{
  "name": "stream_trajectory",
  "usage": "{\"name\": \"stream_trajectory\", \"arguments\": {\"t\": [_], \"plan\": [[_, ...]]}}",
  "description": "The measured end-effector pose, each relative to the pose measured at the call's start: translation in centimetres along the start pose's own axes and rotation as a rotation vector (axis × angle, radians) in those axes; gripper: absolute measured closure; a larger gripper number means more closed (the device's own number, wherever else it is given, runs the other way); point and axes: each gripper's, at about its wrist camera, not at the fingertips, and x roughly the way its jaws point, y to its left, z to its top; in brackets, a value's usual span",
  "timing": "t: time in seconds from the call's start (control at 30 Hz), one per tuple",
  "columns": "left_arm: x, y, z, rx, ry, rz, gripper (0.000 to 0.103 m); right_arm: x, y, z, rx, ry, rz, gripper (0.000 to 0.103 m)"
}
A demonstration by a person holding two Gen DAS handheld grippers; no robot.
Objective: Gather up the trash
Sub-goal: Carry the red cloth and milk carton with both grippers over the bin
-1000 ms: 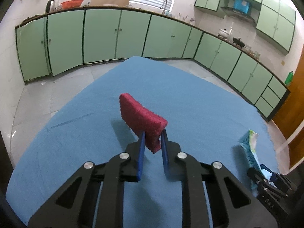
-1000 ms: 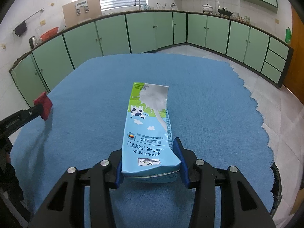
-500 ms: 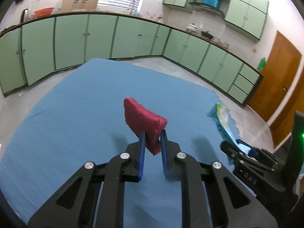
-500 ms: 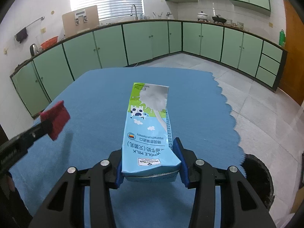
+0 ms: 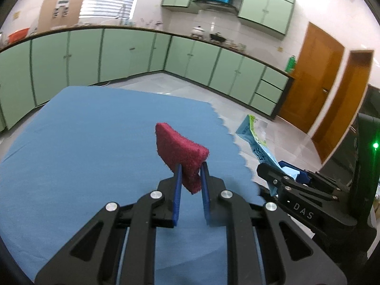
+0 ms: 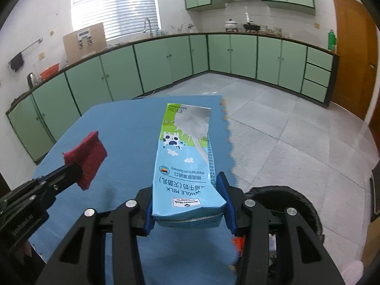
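Green cabinets point(image 6: 166, 64) line the tiled walls; a window with blinds point(image 6: 114, 7) lights the grey floor point(image 6: 285, 123).

milk carton point(image 6: 187, 166) carried past the cloth edge toward black bin point(image 6: 308, 204), red sponge point(image 5: 181, 153) following rightward

The left hand-held gripper point(image 5: 191, 173) is narrowly closed, clamping; the right hand-held gripper point(image 6: 187, 197) is spread wider, also clamping, beside it.

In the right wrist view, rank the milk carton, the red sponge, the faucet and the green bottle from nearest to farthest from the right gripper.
1. milk carton: clamped in the right gripper.
2. red sponge: to the left, held by the left gripper.
3. faucet and green bottle: far counter, too close to call.
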Motion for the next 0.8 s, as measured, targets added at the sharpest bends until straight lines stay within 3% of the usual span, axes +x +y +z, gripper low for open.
{"name": "stream_trajectory", "arguments": {"t": [0.6,0.8], "plan": [[2.9,-15.0,-2.6,0.183,0.019,-0.235,0.089,-5.7,-10.8,-2.1,0.109,-0.05,-0.188,0.058],[5.2,-17.5,-3.5,0.212,0.056,-0.283,0.089,-6.0,-14.0,-3.1,0.137,-0.033,-0.238,0.058]]}}
